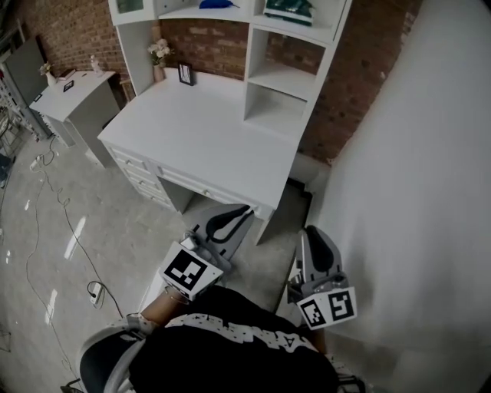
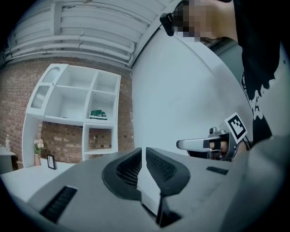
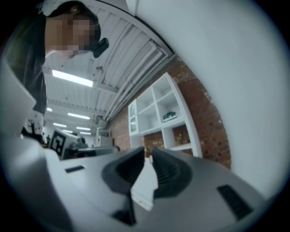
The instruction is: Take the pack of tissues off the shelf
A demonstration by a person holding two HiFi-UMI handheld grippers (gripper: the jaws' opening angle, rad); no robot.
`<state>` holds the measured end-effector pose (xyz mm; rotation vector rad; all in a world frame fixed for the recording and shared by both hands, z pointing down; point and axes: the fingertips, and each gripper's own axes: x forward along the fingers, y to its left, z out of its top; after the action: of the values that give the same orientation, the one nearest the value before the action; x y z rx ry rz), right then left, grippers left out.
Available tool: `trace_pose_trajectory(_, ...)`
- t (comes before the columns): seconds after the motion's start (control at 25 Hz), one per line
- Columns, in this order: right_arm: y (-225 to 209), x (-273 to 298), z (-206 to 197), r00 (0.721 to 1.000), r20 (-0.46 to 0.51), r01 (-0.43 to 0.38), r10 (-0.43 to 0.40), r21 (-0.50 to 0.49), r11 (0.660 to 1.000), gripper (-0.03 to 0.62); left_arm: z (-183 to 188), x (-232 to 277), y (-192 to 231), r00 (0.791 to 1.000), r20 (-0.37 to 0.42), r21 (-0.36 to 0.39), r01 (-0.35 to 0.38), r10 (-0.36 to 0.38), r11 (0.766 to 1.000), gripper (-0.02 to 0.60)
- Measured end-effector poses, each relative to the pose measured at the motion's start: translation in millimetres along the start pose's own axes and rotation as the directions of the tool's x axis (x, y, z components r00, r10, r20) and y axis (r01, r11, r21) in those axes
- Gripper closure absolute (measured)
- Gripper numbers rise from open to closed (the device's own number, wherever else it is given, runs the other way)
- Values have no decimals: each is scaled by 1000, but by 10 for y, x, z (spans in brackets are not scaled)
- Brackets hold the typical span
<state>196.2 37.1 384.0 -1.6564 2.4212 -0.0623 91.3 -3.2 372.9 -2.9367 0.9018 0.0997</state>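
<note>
The green pack of tissues [image 1: 289,9] lies flat in a compartment of the right-hand column of the white open shelf unit [image 1: 257,71] that stands on the back of the white desk [image 1: 199,130]. In the left gripper view the pack [image 2: 98,114] shows as a small green shape on its shelf board, with a brick-backed compartment under it; in the right gripper view it [image 3: 170,116] is tiny and far off. On a higher board to its left sits a blue thing [image 1: 219,4], too cropped to identify.

On the desk's back left corner stand a small vase of pale flowers [image 1: 159,54] and a small dark picture frame [image 1: 185,74], just beside each other. Behind the desk runs a red brick wall [image 1: 207,42]; a plain white wall [image 1: 414,153] fills the right side.

Both grippers are held low in front of the desk, close to the person's black printed shirt [image 1: 230,345] and well apart from the pack. The left gripper [image 1: 244,211] has its 2 jaws clenched almost together, only a thin slit between them, gripping nothing. The right gripper [image 1: 311,232] has its jaws released a little, a narrow gap showing, with nothing in it.

A white side cabinet [image 1: 77,96] stands at the far left on the grey floor [image 1: 61,192], where cables [image 1: 73,230] trail.
</note>
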Motion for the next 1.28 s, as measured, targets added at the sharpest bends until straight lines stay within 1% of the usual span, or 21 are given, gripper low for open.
trace_pose_trajectory(0.12,-102,129,-7,1000,-4,24,-24,-9,1000,540,-13,131,151,1000,13,-25,18,-18,1000,532)
trace_pose_trajectory(0.32,-197,386,-3,999,-2,47,-47,-29,998,539,-61,336,375,999,14,24,43,-43,999,532)
trace_pose_trajectory(0.44,-235,562,-35,998,-17,53,-53,-21,998,536,-44,445,543,998,30,-31,62,-61,998,531)
trace_pose_trajectory(0.52,-250,680,-37,998,-20,52,-52,-1,999,533,-24,511,668,996,42,-49,76,-74,996,531)
trace_pose_trajectory(0.72,-287,1011,3,997,-28,68,-69,-36,997,526,-29,650,988,995,52,-63,92,-88,994,525)
trace_pose_trajectory(0.88,-307,1279,17,996,-39,72,-75,-57,996,525,-36,750,1221,994,53,-57,101,-98,993,523)
trace_pose_trajectory(1.28,-364,1825,43,992,-53,108,-113,-78,991,517,-28,957,1764,992,35,-62,120,-118,991,511)
